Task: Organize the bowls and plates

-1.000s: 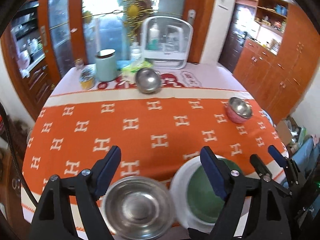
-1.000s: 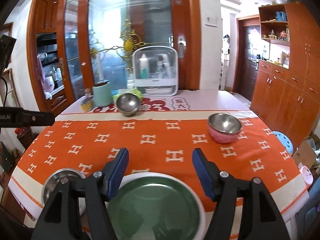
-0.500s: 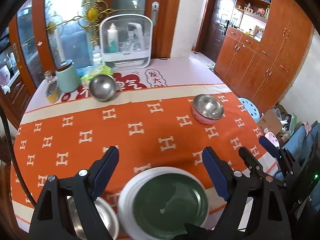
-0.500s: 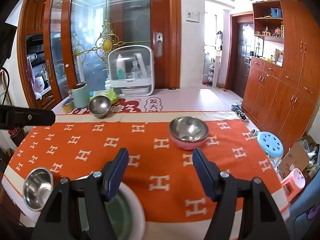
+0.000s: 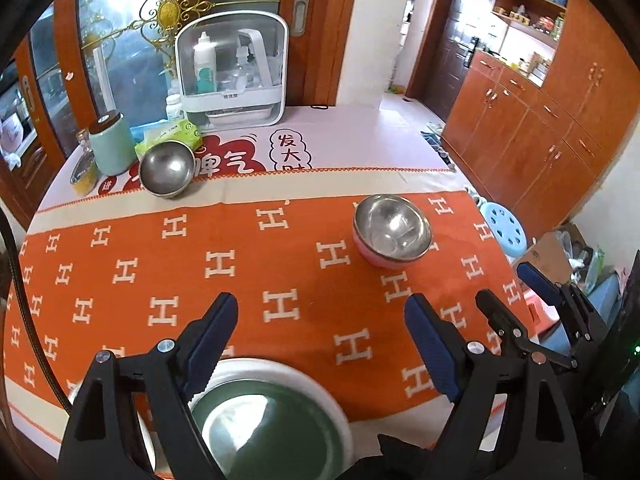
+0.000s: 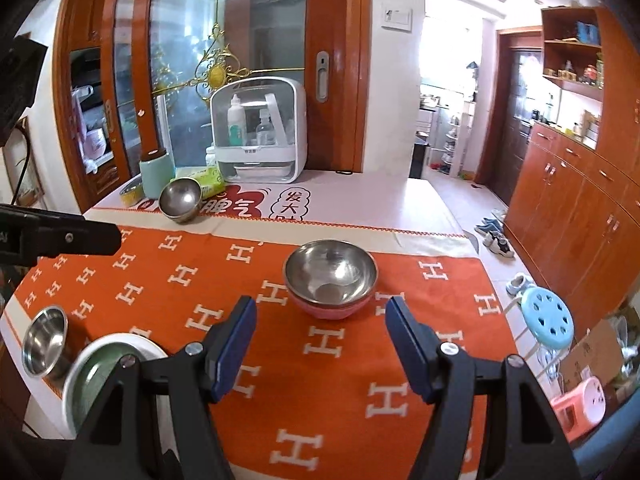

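Orange cloth with a white letter pattern is covering the table (image 6: 340, 392), and I am working over it with both tools empty. My right gripper (image 6: 320, 340) is standing with its blue pads apart and nothing between them, aimed straight at the pink bowl (image 6: 330, 306), which is sitting just beyond the pad tips with a steel liner nested inside it. I am lining up that way, I judge, so the jaws can straddle its rim for a pickup.

My left gripper (image 5: 320, 344) is also holding its pads wide apart over bare cloth, clamped on nothing. From this side the pink bowl (image 5: 392, 236) is lying ahead and to the right of its pads.

Working outward from the pink bowl: nearer me and to its left, the green plate (image 5: 260, 420) with the white rim is resting at the table's near edge, partly under the left tool's frame. A small steel bowl (image 6: 44, 340) is sitting just beside that plate, further left from the pink bowl. Well beyond the pink bowl, toward the far left, another steel bowl (image 6: 180, 198) is tilting against a green tissue pack (image 6: 208, 184), with a mint canister (image 6: 156, 178) and a white storage case (image 6: 258, 132) behind it.

I am reading the spread as unsorted: bowls apart from each other, nothing stacked on the plate yet.
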### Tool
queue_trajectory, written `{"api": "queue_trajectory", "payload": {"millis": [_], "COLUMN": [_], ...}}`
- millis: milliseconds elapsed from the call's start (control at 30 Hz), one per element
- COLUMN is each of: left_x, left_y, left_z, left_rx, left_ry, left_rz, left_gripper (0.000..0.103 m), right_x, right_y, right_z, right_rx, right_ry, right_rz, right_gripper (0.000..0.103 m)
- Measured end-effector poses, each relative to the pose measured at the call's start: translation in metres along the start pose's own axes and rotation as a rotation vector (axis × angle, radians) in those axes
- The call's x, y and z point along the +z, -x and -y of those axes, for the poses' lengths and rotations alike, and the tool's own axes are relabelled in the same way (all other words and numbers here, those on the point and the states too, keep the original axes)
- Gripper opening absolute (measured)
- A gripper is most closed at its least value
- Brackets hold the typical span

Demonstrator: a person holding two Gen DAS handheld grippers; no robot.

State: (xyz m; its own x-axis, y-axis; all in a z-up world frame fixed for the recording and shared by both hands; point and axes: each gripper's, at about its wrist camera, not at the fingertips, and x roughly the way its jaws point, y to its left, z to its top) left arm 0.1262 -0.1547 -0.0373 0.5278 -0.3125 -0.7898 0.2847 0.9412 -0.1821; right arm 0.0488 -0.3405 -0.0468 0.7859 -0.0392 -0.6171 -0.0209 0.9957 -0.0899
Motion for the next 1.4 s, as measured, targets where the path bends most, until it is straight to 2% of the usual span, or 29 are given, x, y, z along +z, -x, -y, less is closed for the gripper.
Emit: {"api": "queue_trajectory", "payload": {"millis": [333,767,1100,1400], "left_x": [0.021,0.043,0.049,0.048], "left_y": [-0.043,-0.12,-0.188,-0.235], "left_z": [0.034,0.052,0.044,0.045], "left_rx": [0.054,0.106,0.074,0.045], "left_ry": [0.045,0.068,0.139,0.13], "left_rz": [-0.057,-0.147,-0.213,-0.272], "left_gripper": [0.085,0.085,0.085,0.084], "right_x": [0.023,0.016,-0.003,-0.018], "right_y": [-0.038,-0.103,-0.154,-0.186], "right_z": [0.05,0.087,0.099,0.103], "right_rx": [0.088,0.222,0.312,0.378], "right_ry": [0.03,-0.117,-0.237,-0.31], "right_rz": [-0.031,-0.141,-0.248,-0.311], "right_gripper": [0.067,0.068,0.067,0.067]}}
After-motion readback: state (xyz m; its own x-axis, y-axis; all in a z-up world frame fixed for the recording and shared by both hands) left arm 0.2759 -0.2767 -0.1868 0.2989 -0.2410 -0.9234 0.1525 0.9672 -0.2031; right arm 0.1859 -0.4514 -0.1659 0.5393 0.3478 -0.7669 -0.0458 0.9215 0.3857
